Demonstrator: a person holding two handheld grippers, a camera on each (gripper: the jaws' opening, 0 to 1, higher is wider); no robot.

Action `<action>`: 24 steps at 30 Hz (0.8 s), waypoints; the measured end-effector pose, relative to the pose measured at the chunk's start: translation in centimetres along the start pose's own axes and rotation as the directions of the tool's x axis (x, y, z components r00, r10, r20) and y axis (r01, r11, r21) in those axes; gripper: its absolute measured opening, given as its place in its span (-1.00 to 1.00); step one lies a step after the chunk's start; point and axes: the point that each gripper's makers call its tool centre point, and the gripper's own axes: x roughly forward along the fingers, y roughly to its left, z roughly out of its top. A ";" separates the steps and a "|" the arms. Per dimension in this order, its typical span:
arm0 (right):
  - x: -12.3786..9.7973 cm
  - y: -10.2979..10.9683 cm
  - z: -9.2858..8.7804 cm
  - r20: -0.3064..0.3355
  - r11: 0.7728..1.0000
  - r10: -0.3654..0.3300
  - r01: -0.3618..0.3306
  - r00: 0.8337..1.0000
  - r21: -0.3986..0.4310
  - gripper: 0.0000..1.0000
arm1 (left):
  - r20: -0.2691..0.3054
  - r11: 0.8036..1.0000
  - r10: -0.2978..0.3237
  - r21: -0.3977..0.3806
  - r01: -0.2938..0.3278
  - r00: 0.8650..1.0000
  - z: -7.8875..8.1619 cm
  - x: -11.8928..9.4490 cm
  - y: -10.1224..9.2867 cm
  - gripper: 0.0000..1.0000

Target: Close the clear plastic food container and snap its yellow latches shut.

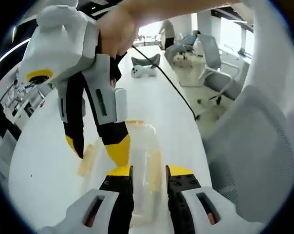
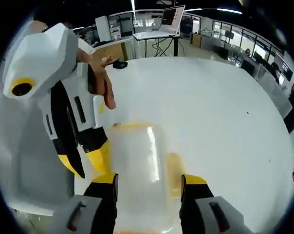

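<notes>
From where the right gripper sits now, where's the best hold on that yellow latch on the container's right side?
Probably pinch the yellow latch by its free outer edge, coming from the table side and pressing inward toward the container: it lies along the container's long side, just inside the right gripper's open jaws.

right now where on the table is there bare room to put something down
Widest bare patch in the right gripper view: white table beyond and right of the clear container, out to the laptop. In the left gripper view, a strip runs between container and cable. Crowded where the left gripper and right gripper meet over it.
</notes>
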 end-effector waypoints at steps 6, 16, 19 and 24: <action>0.1 0.1 0.0 -0.004 0.999 0.049 -0.049 0.999 0.020 0.00 | -0.008 1.000 0.008 0.015 -0.008 1.000 -0.2 0.2 -0.1 -0.46; 0.3 0.2 -0.5 -0.018 0.992 0.113 -0.112 0.993 0.058 0.04 | -0.015 0.998 0.009 0.067 -0.008 1.000 -0.1 0.6 -0.4 -0.44; 0.5 0.2 -0.4 -0.022 0.990 0.132 -0.130 0.991 0.057 0.04 | -0.019 0.993 0.022 0.116 -0.020 1.000 -0.1 0.8 -0.5 -0.44; 0.7 0.2 -0.6 -0.025 0.975 0.198 -0.195 0.980 0.109 0.00 | -0.031 0.972 0.065 0.226 -0.057 0.997 -0.2 0.9 -0.3 -0.51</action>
